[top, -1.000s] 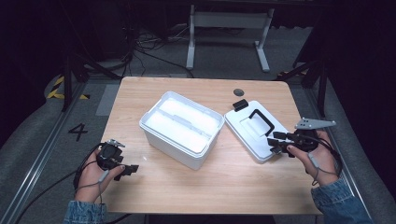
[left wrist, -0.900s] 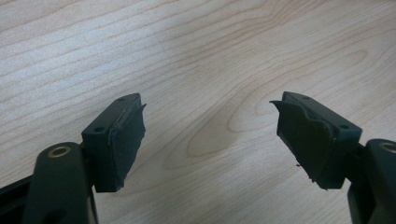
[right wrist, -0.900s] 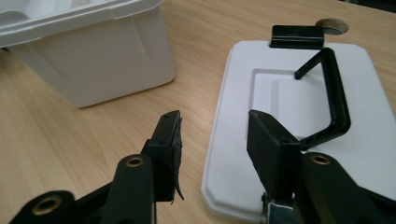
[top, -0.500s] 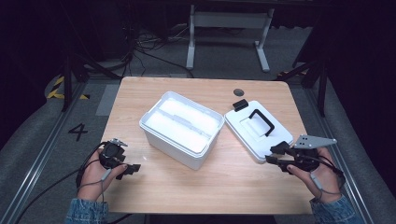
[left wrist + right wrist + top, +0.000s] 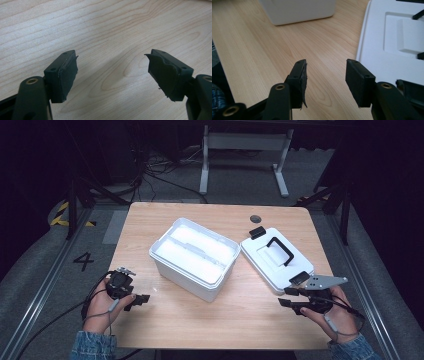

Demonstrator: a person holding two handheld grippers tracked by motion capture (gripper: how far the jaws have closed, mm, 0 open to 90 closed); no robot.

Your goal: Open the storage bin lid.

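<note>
One open white storage box and one detached white lid with a black handle are set side by side on the wooden table; two grippers are held low over it, the left gripper parted wide and empty, the right gripper parted and empty beside the lid.

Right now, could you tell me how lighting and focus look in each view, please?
High view: table lit, surroundings dark, open white box washed out. Left gripper view: left tongs and wood grain sharp. Right gripper view: right tongs sharp, white lid overexposed.
</note>
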